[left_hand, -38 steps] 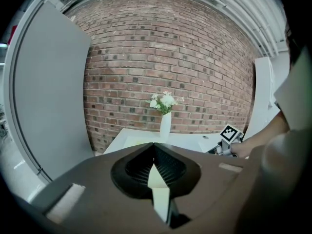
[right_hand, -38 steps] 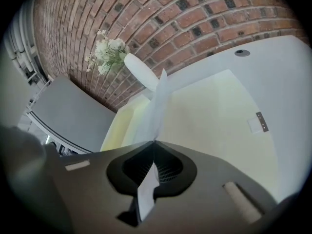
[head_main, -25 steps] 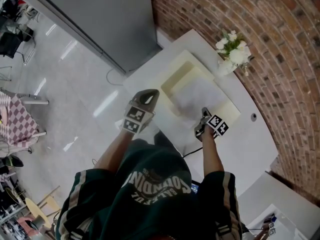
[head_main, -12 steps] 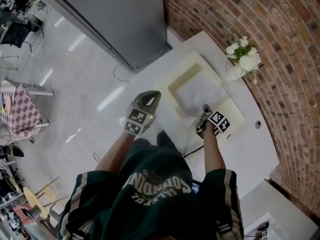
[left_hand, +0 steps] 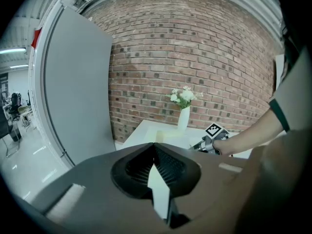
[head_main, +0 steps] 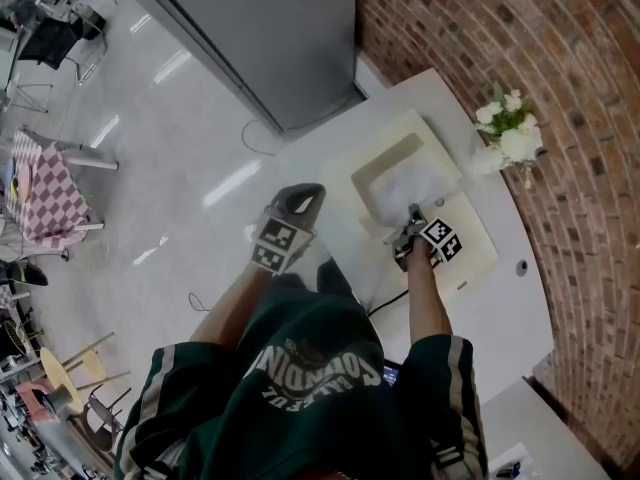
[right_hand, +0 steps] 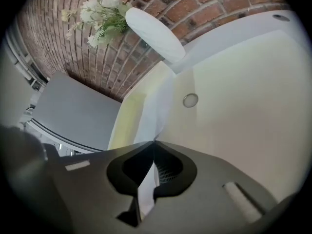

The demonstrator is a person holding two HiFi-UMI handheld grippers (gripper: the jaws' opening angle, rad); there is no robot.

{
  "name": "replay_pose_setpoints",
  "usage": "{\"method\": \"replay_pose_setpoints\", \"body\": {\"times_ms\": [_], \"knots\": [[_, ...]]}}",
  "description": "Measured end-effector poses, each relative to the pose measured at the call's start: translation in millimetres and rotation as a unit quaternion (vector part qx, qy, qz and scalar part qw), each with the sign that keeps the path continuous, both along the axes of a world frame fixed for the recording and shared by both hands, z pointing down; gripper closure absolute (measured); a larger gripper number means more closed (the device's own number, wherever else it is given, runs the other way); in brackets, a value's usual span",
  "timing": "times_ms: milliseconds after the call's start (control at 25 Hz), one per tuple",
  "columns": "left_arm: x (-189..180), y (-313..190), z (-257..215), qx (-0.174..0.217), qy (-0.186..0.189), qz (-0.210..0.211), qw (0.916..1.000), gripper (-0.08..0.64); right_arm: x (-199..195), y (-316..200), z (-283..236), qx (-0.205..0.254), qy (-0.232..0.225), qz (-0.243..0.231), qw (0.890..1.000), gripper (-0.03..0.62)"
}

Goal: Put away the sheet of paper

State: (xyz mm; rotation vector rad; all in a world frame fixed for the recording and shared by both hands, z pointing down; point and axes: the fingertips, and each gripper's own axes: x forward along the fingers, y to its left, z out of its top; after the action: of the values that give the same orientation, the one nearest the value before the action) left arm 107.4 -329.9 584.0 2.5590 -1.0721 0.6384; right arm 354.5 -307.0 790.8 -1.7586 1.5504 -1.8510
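The white sheet of paper (head_main: 410, 182) lies over the sunken part of a cream case (head_main: 472, 255) on the white table (head_main: 500, 313). My right gripper (head_main: 411, 216) is shut on the sheet's near corner. In the right gripper view the paper (right_hand: 157, 112) runs away from the closed tips (right_hand: 154, 141) along the case (right_hand: 243, 91), past a round stud (right_hand: 190, 100). My left gripper (head_main: 308, 194) hovers off the table's left edge with its jaws shut and nothing between them (left_hand: 154, 144). From there I see the right gripper (left_hand: 205, 143) at the case (left_hand: 168, 133).
A white vase (head_main: 489, 159) of white flowers (head_main: 516, 132) stands behind the case against the brick wall (head_main: 560, 88). A tall grey panel (head_main: 260, 38) rises at the table's far left. A dark cable (head_main: 384, 300) runs off the near table edge.
The right gripper has drawn the sheet across the case; it now lies over the sunken part. The left gripper has drifted along beside the table, still shut.
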Motion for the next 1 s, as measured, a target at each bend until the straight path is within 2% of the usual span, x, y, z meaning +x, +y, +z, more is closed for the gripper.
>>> {"method": "replay_pose_setpoints", "body": {"times_ms": [440, 560, 640, 800, 1000], "knots": [[-24.1, 6.0, 4.9, -0.008, -0.009, -0.022, 0.9997, 0.549, -21.8, -23.7, 11.0, 0.003, -0.029, -0.006, 1.000, 0.589], [-29.3, 7.8, 5.2, -0.010, -0.010, -0.025, 0.9996, 0.549, -30.1, -25.8, 15.4, -0.004, -0.043, -0.029, 0.999, 0.592], [-32.3, 9.7, 5.4, -0.011, -0.010, -0.025, 0.9996, 0.549, -37.2, -25.7, 16.7, -0.008, -0.042, -0.054, 0.998, 0.535], [-34.8, 12.3, 5.4, -0.010, -0.009, -0.022, 0.9997, 0.549, -44.8, -23.4, 10.9, -0.012, -0.023, -0.086, 0.996, 0.483], [-33.5, 14.0, 2.9, -0.007, 0.000, -0.015, 0.9999, 0.549, -41.7, -6.7, 6.3, -0.029, 0.002, -0.101, 0.994, 0.466]]}}
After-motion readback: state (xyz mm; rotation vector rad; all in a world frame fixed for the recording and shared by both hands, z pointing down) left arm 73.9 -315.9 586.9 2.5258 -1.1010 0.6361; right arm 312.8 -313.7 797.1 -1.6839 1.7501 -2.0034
